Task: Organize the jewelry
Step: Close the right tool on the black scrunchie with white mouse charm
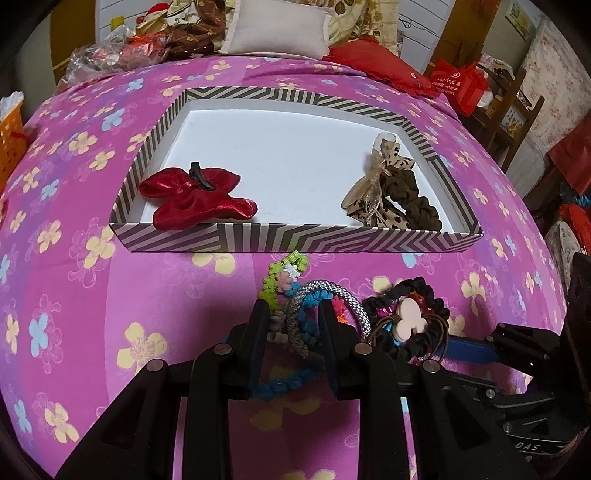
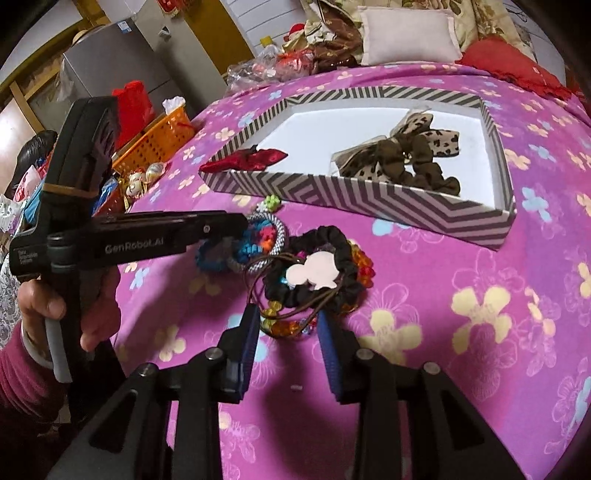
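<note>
A striped box lid (image 1: 295, 240) lies on the pink bedspread, holding a red bow clip (image 1: 195, 199) and a brown leopard scrunchie (image 1: 399, 195). In front of it is a tangle of hair ties: green (image 1: 280, 277), silver rope (image 1: 351, 299), blue and grey ones. My left gripper (image 1: 293, 314) is shut on the grey and blue ties. A black scrunchie (image 2: 332, 240) with a pink charm (image 2: 317, 275) and coloured beads (image 2: 365, 266) lies beside them. My right gripper (image 2: 288, 321) stands open at its near edge, with brown cord and beads between the fingertips.
A hand (image 2: 40, 302) holds the left gripper (image 2: 240, 225) at the left. An orange basket (image 2: 159, 140) stands off the bed's left side. Pillows (image 1: 277, 29) and bags of clutter line the far end. Red bags (image 1: 465, 85) and a wooden chair stand at the right.
</note>
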